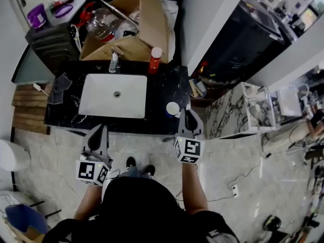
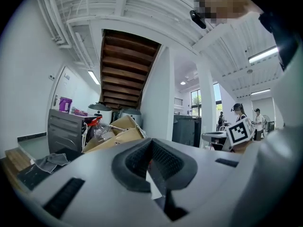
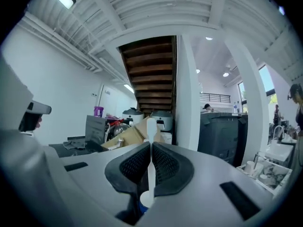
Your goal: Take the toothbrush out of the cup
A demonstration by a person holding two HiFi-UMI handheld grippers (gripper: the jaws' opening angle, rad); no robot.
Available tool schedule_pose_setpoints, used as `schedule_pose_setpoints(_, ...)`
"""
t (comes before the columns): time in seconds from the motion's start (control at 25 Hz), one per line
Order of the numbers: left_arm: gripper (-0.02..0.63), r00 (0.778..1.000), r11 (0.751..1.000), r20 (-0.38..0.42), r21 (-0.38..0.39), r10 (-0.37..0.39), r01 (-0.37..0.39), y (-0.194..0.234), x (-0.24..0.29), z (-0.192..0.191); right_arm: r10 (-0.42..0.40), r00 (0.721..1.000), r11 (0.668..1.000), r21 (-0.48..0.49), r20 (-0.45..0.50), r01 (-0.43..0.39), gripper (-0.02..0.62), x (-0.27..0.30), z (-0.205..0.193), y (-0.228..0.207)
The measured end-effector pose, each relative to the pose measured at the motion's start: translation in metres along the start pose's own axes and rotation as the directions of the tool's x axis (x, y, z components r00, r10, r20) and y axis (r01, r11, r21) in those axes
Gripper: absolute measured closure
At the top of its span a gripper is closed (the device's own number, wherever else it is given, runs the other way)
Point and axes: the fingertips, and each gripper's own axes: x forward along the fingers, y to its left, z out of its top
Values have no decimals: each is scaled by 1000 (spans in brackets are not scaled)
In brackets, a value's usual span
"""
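Right gripper (image 3: 150, 148) is clamped on the toothbrush (image 3: 150, 126) — held upright to clear the cup (image 1: 172, 109) at the counter's (image 1: 162, 87) front right corner

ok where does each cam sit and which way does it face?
Head view: on the person's head, facing steeply down at the black marble counter; both forearms, left gripper, right gripper show.
Left gripper view: on the left gripper, level along its jaws toward the open brown cardboard box.
Right gripper view: on the right gripper, level along jaws shut on the white plastic toothbrush.
Shared: all three show the box.
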Motion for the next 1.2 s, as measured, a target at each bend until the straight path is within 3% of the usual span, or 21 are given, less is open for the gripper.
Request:
schedule_pose_setpoints(0.2,606,999,999,23,-7,-34,34,-8,3,7,-45,995,999,8,93,44,561,-54,46,-8)
schedule_pose_setpoints(0.4,606,996,997,48,-4,-71,71,-16,6,15,-73,990,997,13,124,72,563,-96,67,-5)
schedule_pose_setpoints(0.64,606,993,995,53,-3,-102,102,-23,8,19,-129,981,992,26,148,127,562,-130,74,-8)
schedule_pose_setpoints(1.2,606,989,990,47,9,-142,142,-35,7,17,-164,974,986,58,157,157,563,-152,70,-18)
